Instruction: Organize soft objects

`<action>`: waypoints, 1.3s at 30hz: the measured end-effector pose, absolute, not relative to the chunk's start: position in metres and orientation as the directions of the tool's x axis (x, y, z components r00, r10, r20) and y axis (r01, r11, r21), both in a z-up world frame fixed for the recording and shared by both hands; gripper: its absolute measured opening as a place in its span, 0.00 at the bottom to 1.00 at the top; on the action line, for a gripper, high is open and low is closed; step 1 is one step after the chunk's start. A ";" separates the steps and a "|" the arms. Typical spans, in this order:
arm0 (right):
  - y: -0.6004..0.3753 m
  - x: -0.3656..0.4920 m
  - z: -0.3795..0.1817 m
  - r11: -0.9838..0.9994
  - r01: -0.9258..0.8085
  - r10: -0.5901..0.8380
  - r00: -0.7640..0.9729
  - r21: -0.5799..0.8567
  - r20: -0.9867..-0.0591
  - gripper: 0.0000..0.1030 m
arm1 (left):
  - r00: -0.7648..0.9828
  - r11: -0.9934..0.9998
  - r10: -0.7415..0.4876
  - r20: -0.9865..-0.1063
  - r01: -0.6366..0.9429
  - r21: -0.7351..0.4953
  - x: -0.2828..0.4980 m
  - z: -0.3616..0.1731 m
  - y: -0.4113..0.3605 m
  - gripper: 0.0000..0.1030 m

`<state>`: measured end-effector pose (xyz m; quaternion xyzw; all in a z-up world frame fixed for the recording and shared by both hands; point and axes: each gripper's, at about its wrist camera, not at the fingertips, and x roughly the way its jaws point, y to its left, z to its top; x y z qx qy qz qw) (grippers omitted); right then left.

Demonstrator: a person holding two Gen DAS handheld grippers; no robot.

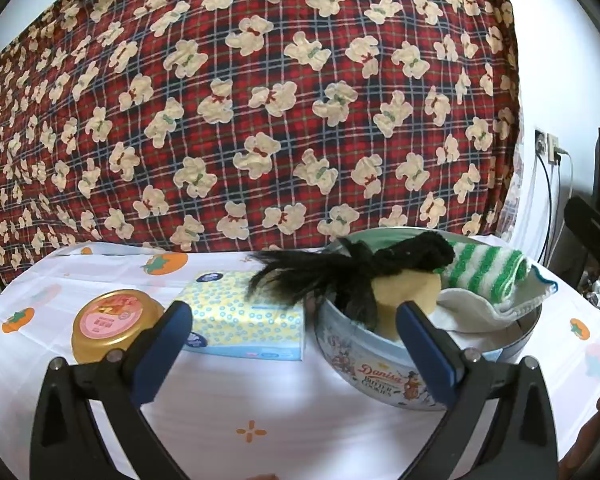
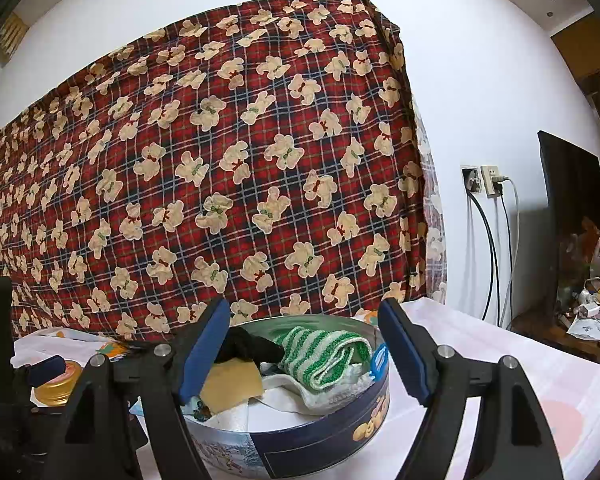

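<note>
One round cookie tin point(image 1: 364, 364), lettered "Danisa Butter Cookies", sits toward the right end of the white persimmon-print tablecloth point(image 1: 260, 408), with bare cloth in front of it and the hanging plaid bear-print fabric point(image 1: 260, 100) close behind. Inside: one yellow sponge point(image 1: 404, 292), one black feathery piece point(image 1: 308, 276) trailing over the left rim, one green-striped cloth point(image 2: 320, 352), one white cloth point(image 1: 496, 304). Left of tin: one dotted tissue pack point(image 1: 244, 320) just beside it, one gold-lidded jar point(image 1: 112, 320); left gripper point(image 1: 292, 344) and right gripper point(image 2: 304, 356) both spread wide, gripping nothing.
</note>
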<state>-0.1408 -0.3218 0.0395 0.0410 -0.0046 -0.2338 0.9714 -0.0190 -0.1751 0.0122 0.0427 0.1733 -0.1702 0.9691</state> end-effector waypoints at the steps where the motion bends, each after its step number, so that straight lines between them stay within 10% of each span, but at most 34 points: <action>1: -0.322 -0.141 0.040 0.889 0.451 -0.452 0.892 0.082 -0.011 0.76 | 0.882 0.939 -0.315 -0.351 0.344 0.024 -0.019 0.012 -0.175 1.00; 39: -0.323 -0.139 0.040 0.889 0.452 -0.452 0.892 0.076 -0.013 0.77 | 0.866 0.933 -0.325 -0.380 0.359 0.020 -0.018 0.011 -0.178 1.00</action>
